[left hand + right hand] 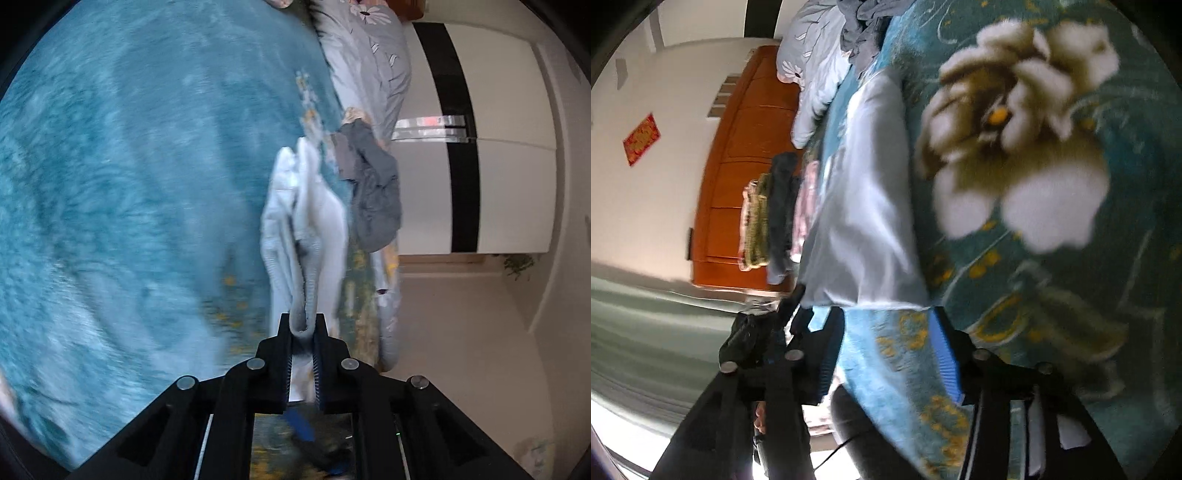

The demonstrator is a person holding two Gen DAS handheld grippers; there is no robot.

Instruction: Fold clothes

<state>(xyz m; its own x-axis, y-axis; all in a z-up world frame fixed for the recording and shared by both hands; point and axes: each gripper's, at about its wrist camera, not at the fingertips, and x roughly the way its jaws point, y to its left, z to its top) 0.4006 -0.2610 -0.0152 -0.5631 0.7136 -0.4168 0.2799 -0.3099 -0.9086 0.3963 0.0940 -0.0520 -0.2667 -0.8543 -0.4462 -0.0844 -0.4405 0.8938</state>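
Observation:
In the left wrist view my left gripper [303, 325] is shut on a fold of a white ribbed garment [306, 221], which trails away from the fingers over the teal blanket [129, 184]. A dark grey garment [373, 188] lies bunched just beyond it near the bed's edge. In the right wrist view my right gripper [886, 325] is open and empty, its fingers apart just short of the near edge of the white garment [864, 206], which lies spread on the flowered teal blanket [1108, 295].
A stack of folded clothes [772, 214] sits beside the white garment by the orange wooden headboard [738, 166]. A grey flowered duvet [816, 70] and crumpled grey cloth [864, 29] lie farther off. A white and black wardrobe [480, 147] stands past the bed.

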